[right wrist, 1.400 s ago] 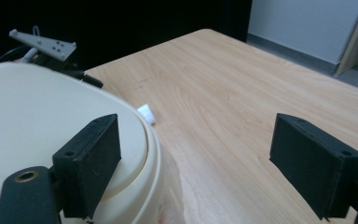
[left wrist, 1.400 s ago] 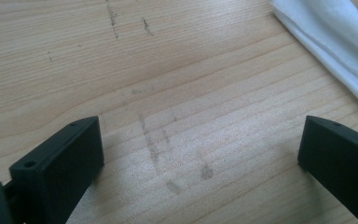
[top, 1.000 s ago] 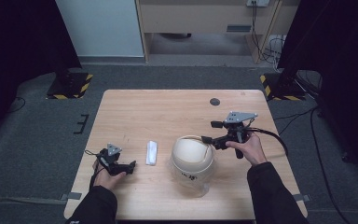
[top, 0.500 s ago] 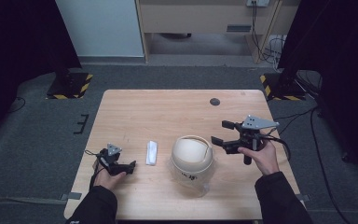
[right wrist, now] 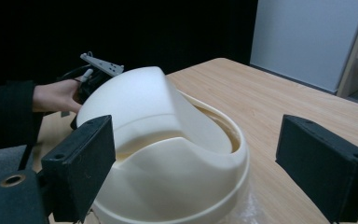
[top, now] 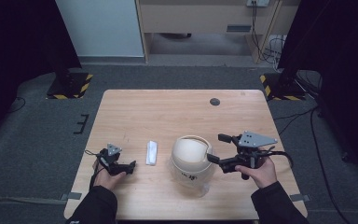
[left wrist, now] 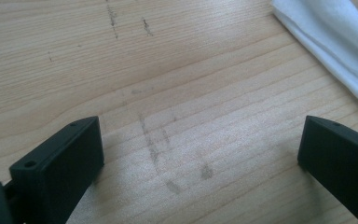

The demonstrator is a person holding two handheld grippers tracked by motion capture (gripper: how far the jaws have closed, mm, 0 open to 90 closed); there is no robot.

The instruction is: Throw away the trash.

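Facing a domed bin with both claws wide

Sitting near the front edge of the surface [top: 135, 112], the cream bin [top: 192, 158] has a domed swing lid. From the high view the lid looks like a smooth cap, and a small dark mark on the bin's front wall is too small to read. The right gripper view shows more: the lid [right wrist: 135, 100] is tilted, one edge raised, leaving a curved gap at the rim through which the inside wall shows; the bottom of the bin is hidden. The bin's base is cut off by the lower edge of that view.

The right claw [top: 218, 149] is held just beside the bin, on its right, pointing at it, with nothing between its jaws. Its jaws have just been opening and now stand wide; in its own view the right claw [right wrist: 193, 168] frames the bin without touching it. Beyond the dome, that view also catches the person's other hand and the top plate of the left claw, partly hidden by the lid.

The left claw [top: 129, 167] rests low at the left front of the surface, well apart from the bin. In the high view its jaws are too small to judge; its own view shows the left claw [left wrist: 200, 158] wide, holding nothing, over bare wood with faint dark scuffs.

A folded white cloth [top: 152, 152] lies between the left claw and the bin. The left gripper view cuts the cloth [left wrist: 335, 42] off at the top right corner.
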